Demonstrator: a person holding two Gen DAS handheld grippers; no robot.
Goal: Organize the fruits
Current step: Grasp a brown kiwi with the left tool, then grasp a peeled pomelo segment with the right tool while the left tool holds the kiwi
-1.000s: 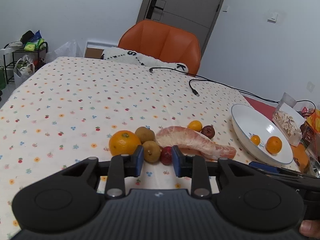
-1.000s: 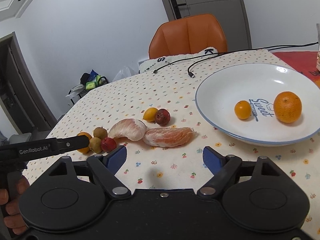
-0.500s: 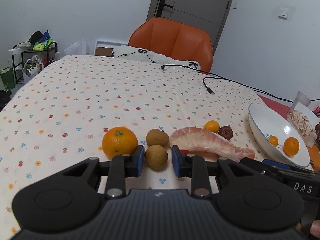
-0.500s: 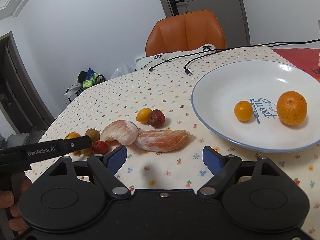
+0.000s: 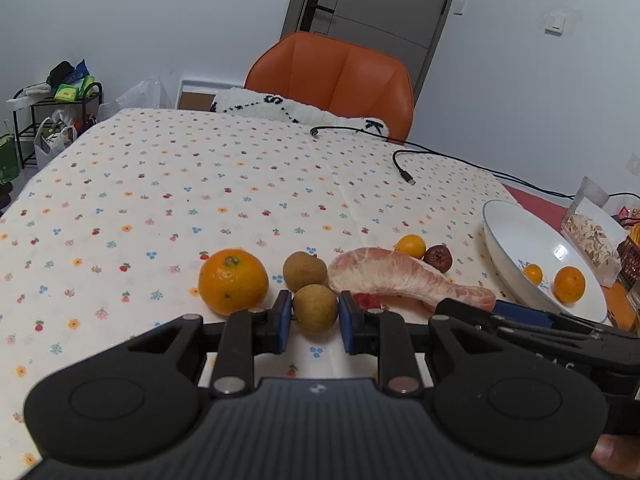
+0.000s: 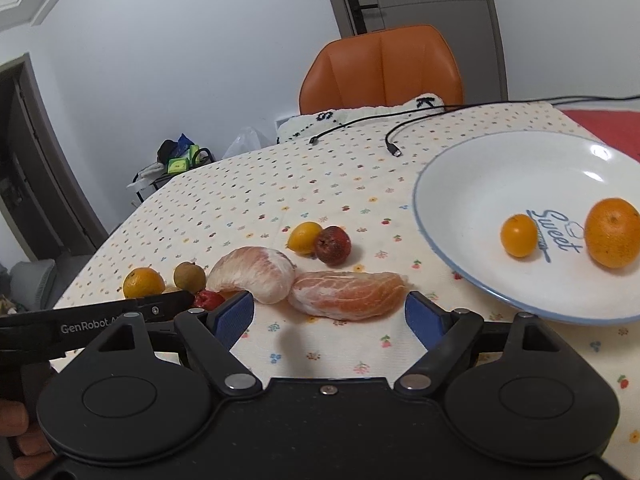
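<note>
The left gripper (image 5: 314, 322) had just closed on a small brown fruit (image 5: 315, 309) near the table's front edge, ready to lift it. The right gripper (image 6: 330, 316) stood open before the pomelo wedge (image 6: 347, 293), apparently next for the plate (image 6: 448, 200).

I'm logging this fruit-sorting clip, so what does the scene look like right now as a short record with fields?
surface: table with floral tablecloth
plate: white, holds a small orange and a larger orange
loose fruit: big orange, two longans, two pomelo segments, kumquat, dark red fruit
left gripper: shut on near longan
right gripper: open, jaws have just been closing, either side of the pomelo segment, pads not touching it
background: orange chair
</note>
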